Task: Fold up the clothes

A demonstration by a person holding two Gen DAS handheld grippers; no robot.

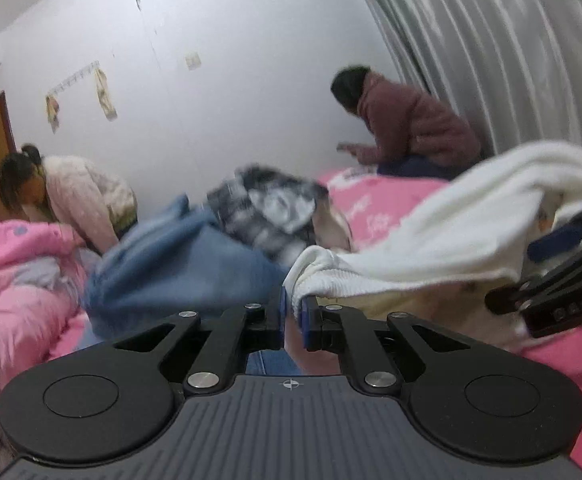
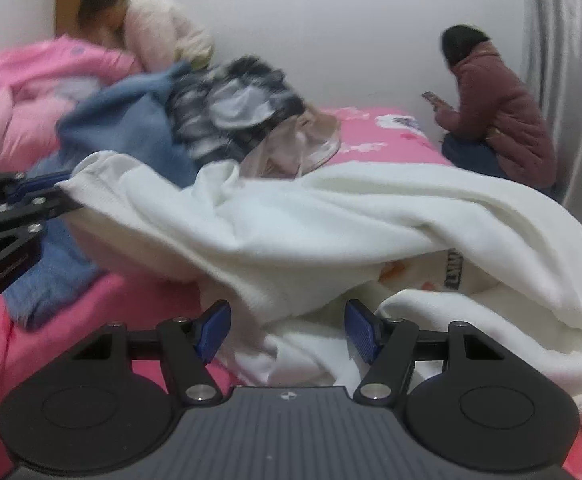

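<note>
A: You're over a bed with a pink sheet [image 2: 371, 136], a white wall [image 1: 251, 60] behind it and a grey curtain [image 1: 491, 40] to the right.

B: And the garment?

A: The white sweater [image 2: 331, 216] lies across the bed in front of you, one edge lifted off the sheet. Your left tongs [image 1: 292, 312] are pinched almost fully together on that ribbed edge; in the right wrist view you see them holding it up at the left.

B: My right tongs?

A: Your right tongs [image 2: 289, 332] are spread wide with nothing gripped. Loose folds of the sweater sit between the blue pads [image 2: 213, 332], though I can't tell whether they touch the cloth.

B: What else is on the bed?

A: A blue garment [image 1: 179, 264] just left of the sweater, a black-and-white checked one [image 1: 263, 204] behind it, and a pink quilt [image 1: 19, 264] bunched at the far left. One person in a pale jacket [image 1: 87, 200] bends over the quilt; another in a dark red jacket [image 2: 499, 112] sits by the curtain holding a phone [image 2: 431, 98].
</note>
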